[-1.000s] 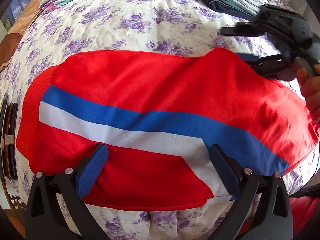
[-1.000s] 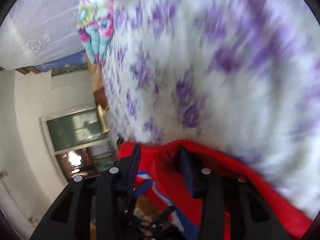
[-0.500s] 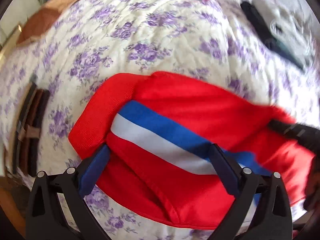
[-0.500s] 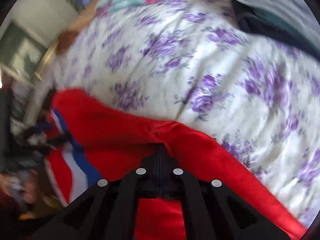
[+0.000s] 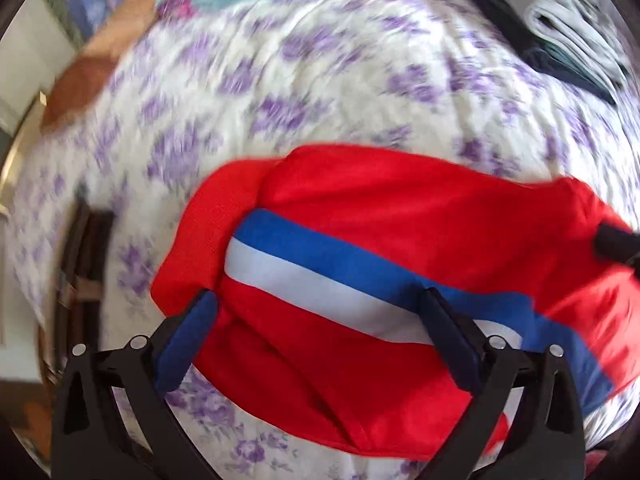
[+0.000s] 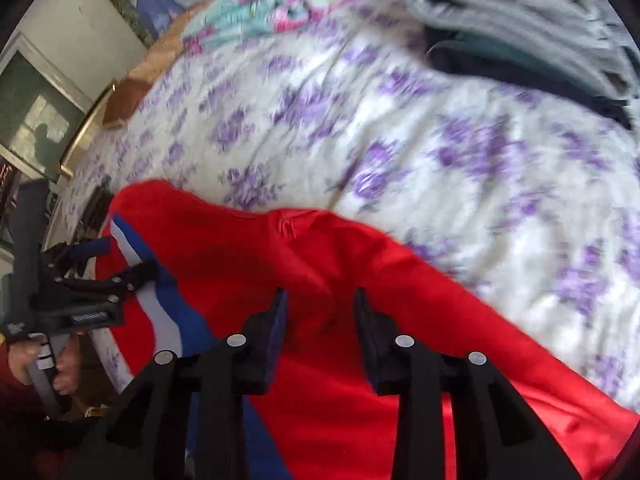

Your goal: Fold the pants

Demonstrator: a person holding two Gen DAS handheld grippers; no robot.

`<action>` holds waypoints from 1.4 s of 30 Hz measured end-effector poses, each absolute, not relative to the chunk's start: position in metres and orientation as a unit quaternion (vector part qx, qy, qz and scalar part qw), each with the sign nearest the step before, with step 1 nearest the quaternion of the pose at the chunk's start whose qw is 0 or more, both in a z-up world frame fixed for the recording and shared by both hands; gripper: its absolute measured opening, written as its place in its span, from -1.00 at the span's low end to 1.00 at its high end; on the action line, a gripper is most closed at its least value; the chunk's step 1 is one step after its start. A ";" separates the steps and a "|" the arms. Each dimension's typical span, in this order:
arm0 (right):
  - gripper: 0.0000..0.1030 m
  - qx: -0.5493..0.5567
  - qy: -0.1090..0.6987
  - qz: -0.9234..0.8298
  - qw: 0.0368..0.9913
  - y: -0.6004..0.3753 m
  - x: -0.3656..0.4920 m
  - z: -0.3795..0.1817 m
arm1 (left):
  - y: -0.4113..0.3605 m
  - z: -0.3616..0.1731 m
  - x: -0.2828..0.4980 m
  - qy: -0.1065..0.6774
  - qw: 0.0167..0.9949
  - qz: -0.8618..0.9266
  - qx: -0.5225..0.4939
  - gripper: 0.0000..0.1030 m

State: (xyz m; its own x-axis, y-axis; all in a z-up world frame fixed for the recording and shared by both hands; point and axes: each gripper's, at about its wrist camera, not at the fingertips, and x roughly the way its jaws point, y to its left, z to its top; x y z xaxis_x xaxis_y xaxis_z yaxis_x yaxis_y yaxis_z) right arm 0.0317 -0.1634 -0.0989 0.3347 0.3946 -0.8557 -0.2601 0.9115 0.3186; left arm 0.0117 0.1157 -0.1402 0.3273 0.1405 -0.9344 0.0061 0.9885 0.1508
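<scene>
pants [image 5: 360, 272] on bedspread [image 5: 320, 92], folded clothes [image 5: 560, 28] behind

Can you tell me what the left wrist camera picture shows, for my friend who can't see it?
Red pants with a blue and white stripe lie folded on a bed with a purple-flowered sheet. The left hand-held gripper hovers over them with its fingers wide apart, holding nothing. A pile of folded grey and dark clothes sits in the far right corner.

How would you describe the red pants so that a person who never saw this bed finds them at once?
Start at the bed cover, white with purple flowers. The pants lie on its near part, far from the grey and dark folded clothes. Only they are bright red, with a blue and white side stripe.
</scene>
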 end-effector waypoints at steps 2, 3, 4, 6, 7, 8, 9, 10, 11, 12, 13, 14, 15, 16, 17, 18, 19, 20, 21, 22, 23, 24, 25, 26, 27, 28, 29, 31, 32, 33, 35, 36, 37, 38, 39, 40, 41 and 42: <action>-0.06 0.080 0.527 0.162 0.830 -0.200 0.012 -0.092 | 0.109 -0.124 0.007 0.555 0.829 0.028 0.064 0.90; -0.06 0.105 0.523 0.135 0.835 -0.225 0.001 -0.090 | 0.109 -0.119 0.006 0.547 0.835 0.020 0.059 0.90; -0.06 0.133 0.518 0.112 0.837 -0.244 -0.013 -0.087 | 0.108 -0.113 0.007 0.542 0.839 0.011 0.051 0.90; -0.06 0.204 0.502 0.056 0.838 -0.295 -0.053 -0.085 | 0.108 -0.106 0.011 0.535 0.844 0.004 0.039 0.90; -0.06 0.249 0.486 0.014 0.838 -0.327 -0.079 -0.083 | 0.107 -0.103 0.013 0.533 0.846 -0.001 0.031 0.90; -0.06 0.280 0.472 -0.016 0.836 -0.341 -0.101 -0.087 | 0.106 -0.100 0.012 0.535 0.844 -0.006 0.024 0.90; -0.06 0.314 0.455 -0.053 0.832 -0.362 -0.122 -0.087 | 0.105 -0.101 0.012 0.539 0.842 -0.011 0.018 0.90; -0.06 0.347 0.435 -0.095 0.825 -0.385 -0.146 -0.087 | 0.103 -0.103 0.017 0.545 0.838 -0.017 0.012 0.90; -0.04 0.376 0.422 -0.127 0.815 -0.404 -0.168 -0.090 | 0.102 -0.105 0.018 0.548 0.836 -0.021 0.008 0.90; -0.02 0.397 0.419 -0.145 0.804 -0.413 -0.178 -0.096 | 0.100 -0.108 0.019 0.553 0.833 -0.027 0.005 0.90; -0.02 0.422 0.420 -0.158 0.788 -0.422 -0.189 -0.104 | 0.096 -0.113 0.022 0.560 0.828 -0.034 0.006 0.90; -0.02 0.442 0.418 -0.165 0.776 -0.427 -0.195 -0.110 | 0.093 -0.117 0.024 0.566 0.823 -0.038 0.009 0.90; -0.02 0.452 0.414 -0.166 0.772 -0.429 -0.197 -0.114 | 0.091 -0.120 0.027 0.570 0.821 -0.041 0.011 0.90; -0.02 0.456 0.412 -0.162 0.772 -0.428 -0.194 -0.117 | 0.087 -0.122 0.028 0.574 0.818 -0.046 0.014 0.90; -0.02 0.454 0.416 -0.154 0.773 -0.427 -0.189 -0.122 | 0.083 -0.123 0.029 0.576 0.816 -0.050 0.017 0.90; -0.03 0.448 0.424 -0.150 0.772 -0.422 -0.181 -0.128 | 0.080 -0.123 0.030 0.576 0.815 -0.052 0.021 0.90; -0.08 0.439 0.437 -0.161 0.769 -0.422 -0.177 -0.132 | 0.076 -0.123 0.031 0.576 0.815 -0.055 0.027 0.90; -0.28 0.437 0.441 -0.169 0.766 -0.420 -0.174 -0.135 | 0.073 -0.122 0.030 0.576 0.815 -0.058 0.032 0.90; -0.49 0.439 0.438 -0.168 0.766 -0.422 -0.170 -0.137 | 0.071 -0.120 0.030 0.574 0.816 -0.060 0.036 0.90; -0.64 0.437 0.433 -0.167 0.771 -0.423 -0.166 -0.135 | 0.070 -0.119 0.028 0.572 0.817 -0.061 0.041 0.90; -0.66 0.424 0.428 -0.167 0.781 -0.423 -0.163 -0.128 | 0.070 -0.117 0.027 0.571 0.818 -0.060 0.042 0.90; -0.66 0.408 0.427 -0.163 0.790 -0.421 -0.159 -0.124 | 0.071 -0.116 0.027 0.570 0.819 -0.060 0.042 0.90; -0.67 0.386 0.430 -0.160 0.801 -0.418 -0.153 -0.117 | 0.072 -0.115 0.025 0.568 0.820 -0.061 0.039 0.90; -0.68 0.376 0.427 -0.158 0.807 -0.419 -0.153 -0.113 | 0.073 -0.115 0.024 0.567 0.820 -0.060 0.037 0.90; -0.68 0.373 0.425 -0.157 0.810 -0.420 -0.152 -0.112 | 0.074 -0.114 0.023 0.567 0.821 -0.060 0.035 0.90; -0.68 0.372 0.430 -0.157 0.808 -0.422 -0.151 -0.115 | 0.075 -0.114 0.022 0.567 0.821 -0.060 0.032 0.90; -0.68 0.372 0.437 -0.160 0.803 -0.424 -0.151 -0.121 | 0.076 -0.116 0.022 0.569 0.819 -0.061 0.029 0.90; -0.50 0.397 0.458 -0.169 0.777 -0.430 -0.159 -0.140 | 0.078 -0.122 0.020 0.579 0.813 -0.059 0.023 0.90; -0.26 0.423 0.449 -0.176 0.767 -0.434 -0.170 -0.143 | 0.079 -0.124 0.020 0.584 0.810 -0.058 0.022 0.90; -0.15 0.460 0.421 -0.174 0.762 -0.439 -0.181 -0.141 | 0.080 -0.125 0.019 0.586 0.808 -0.056 0.020 0.90; 0.39 0.492 0.389 -0.172 0.760 -0.446 -0.191 -0.137 | 0.085 -0.122 0.016 0.580 0.813 -0.052 0.014 0.90; 0.43 0.500 0.381 -0.169 0.759 -0.450 -0.189 -0.138 | 0.086 -0.122 0.016 0.578 0.814 -0.053 0.011 0.90; 0.43 0.503 0.379 -0.168 0.758 -0.453 -0.186 -0.141 | 0.088 -0.121 0.016 0.576 0.816 -0.055 0.006 0.90; 0.43 0.507 0.378 -0.171 0.756 -0.456 -0.181 -0.146 | 0.089 -0.121 0.016 0.576 0.816 -0.056 0.004 0.90; 0.43 0.514 0.370 -0.171 0.755 -0.459 -0.176 -0.154 | 0.089 -0.121 0.016 0.577 0.815 -0.055 0.006 0.90; 0.46 0.516 0.364 -0.173 0.756 -0.459 -0.173 -0.159 | 0.089 -0.122 0.016 0.577 0.815 -0.055 0.008 0.90; 0.44 0.509 0.357 -0.178 0.763 -0.458 -0.170 -0.160 | 0.089 -0.122 0.016 0.578 0.814 -0.054 0.010 0.90; 0.32 0.491 0.354 -0.182 0.775 -0.454 -0.166 -0.156 | 0.089 -0.122 0.015 0.578 0.814 -0.052 0.013 0.90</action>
State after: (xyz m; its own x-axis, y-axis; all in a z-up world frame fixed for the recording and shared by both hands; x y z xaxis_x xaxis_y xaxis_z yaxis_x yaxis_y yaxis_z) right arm -0.1660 -0.4536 -0.1557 0.6828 0.0652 -0.7277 0.6303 0.4512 0.6318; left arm 0.0153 0.0890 -0.1223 0.3254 -0.0701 -0.9430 0.0993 0.9943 -0.0396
